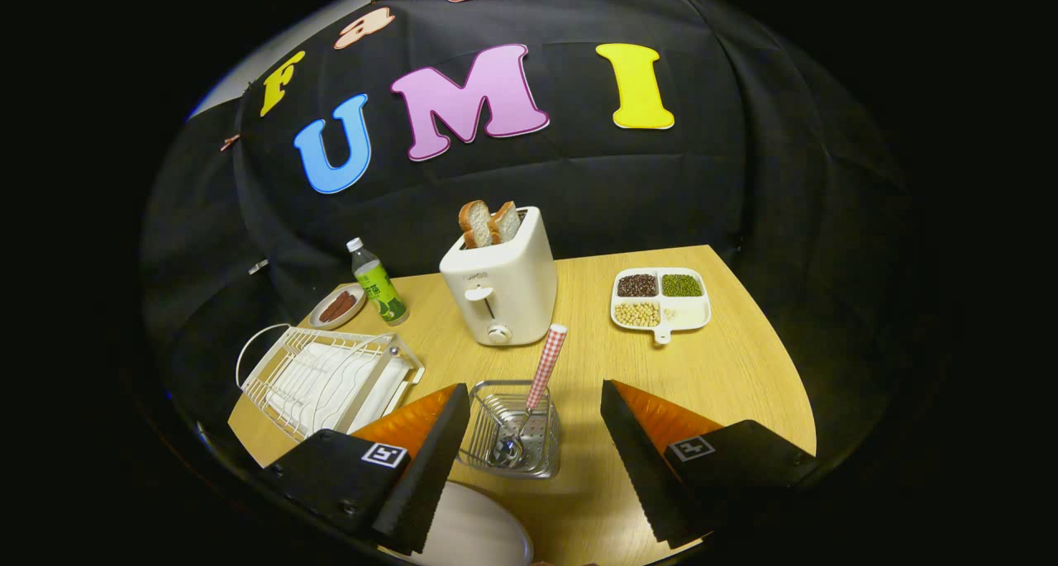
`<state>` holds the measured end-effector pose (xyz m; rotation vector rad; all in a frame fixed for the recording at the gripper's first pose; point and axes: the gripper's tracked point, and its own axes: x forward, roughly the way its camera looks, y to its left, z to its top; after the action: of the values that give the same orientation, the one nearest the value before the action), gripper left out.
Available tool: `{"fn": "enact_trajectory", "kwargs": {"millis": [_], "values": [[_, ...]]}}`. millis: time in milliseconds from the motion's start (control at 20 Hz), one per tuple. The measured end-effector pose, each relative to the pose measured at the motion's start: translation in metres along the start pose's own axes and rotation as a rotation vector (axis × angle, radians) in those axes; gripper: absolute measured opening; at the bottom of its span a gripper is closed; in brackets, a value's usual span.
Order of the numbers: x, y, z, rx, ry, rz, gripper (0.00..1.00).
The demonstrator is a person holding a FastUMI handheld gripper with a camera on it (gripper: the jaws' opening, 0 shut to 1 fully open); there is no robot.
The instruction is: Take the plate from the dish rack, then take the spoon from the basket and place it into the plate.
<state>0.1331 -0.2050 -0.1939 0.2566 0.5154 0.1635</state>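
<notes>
The gripper (536,434) is spread wide, its two fingers well apart and clasping nothing. Nearest of all, a round white plate (479,533) lies flat on the pale wooden table (727,376), partly under the left finger (430,458). Between the fingers stands a small square metal mesh basket (547,458), and in it a metal spoon with a red-and-white checked handle (541,372) leans, bowl down and handle tilted up toward the right. Beyond the left finger sits a white wire dish rack (322,376) over a white drip tray, with no plate standing in it. Further on, in the middle of the table, is a cream toaster (504,285) with two slices of bread (488,221) sticking up from its slots. To its left stand a clear bottle with a green label (378,283) and, beside that, a small shallow dish holding something dark red (337,306). To the toaster's right lies a white four-compartment tray (661,299) holding dark, green and pale yellow beans, its fourth section filled with something white.
</notes>
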Motion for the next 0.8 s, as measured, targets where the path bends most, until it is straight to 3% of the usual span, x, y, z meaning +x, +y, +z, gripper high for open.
{"fn": "enact_trajectory", "kwargs": {"millis": [300,550,750,800], "values": [[0.051,-0.01,0.021,-0.088,-0.002,-0.038,0.98],[0.079,-0.008,-0.003,-0.051,0.092,-0.025,0.96],[0.092,-0.008,-0.011,-0.056,0.12,-0.03,0.71],[0.094,-0.007,-0.013,-0.05,0.129,-0.03,0.61]]}}
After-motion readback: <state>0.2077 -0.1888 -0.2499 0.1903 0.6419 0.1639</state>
